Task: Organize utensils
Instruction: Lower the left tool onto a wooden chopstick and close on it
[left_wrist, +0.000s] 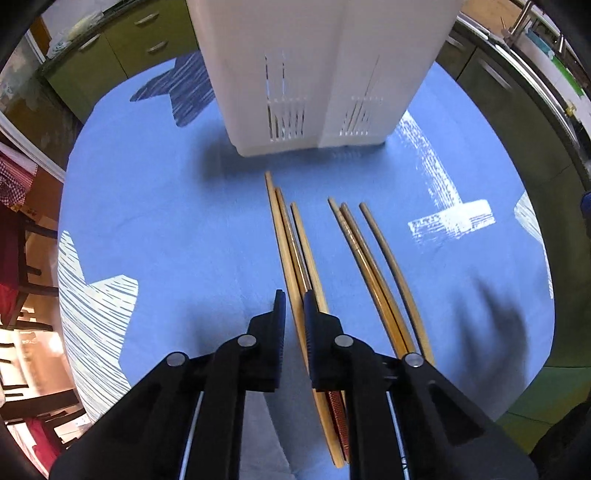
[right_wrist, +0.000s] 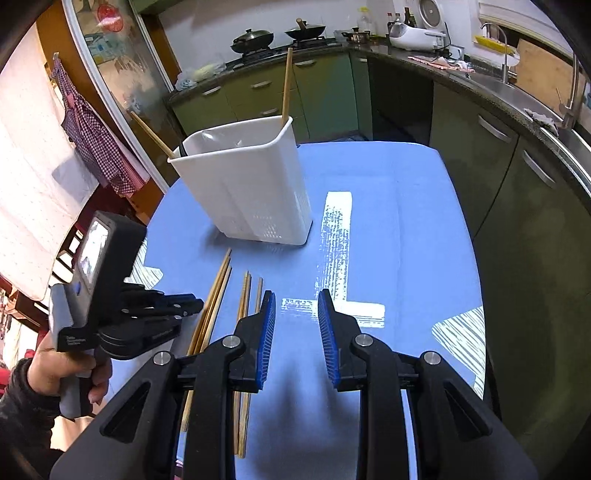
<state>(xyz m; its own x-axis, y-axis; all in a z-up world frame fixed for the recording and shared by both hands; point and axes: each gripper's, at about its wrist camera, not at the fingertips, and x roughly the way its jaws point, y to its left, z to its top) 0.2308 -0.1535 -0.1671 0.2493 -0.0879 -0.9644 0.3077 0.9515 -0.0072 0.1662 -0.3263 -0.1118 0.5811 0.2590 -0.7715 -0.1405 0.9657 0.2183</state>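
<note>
right wrist: open blue table (right_wrist: 406, 221) right of chopsticks (right_wrist: 243, 295).

White slotted holder (right_wrist: 243, 184); tan wooden chopsticks (left_wrist: 295, 258) before it; blue tablecloth (left_wrist: 166, 221) beneath bore white and navy brush-stroke crosses.

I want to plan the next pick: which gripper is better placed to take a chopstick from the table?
Probably left: the left gripper sits right at the left group of chopsticks. The right gripper is open over bare blue cloth.
</note>
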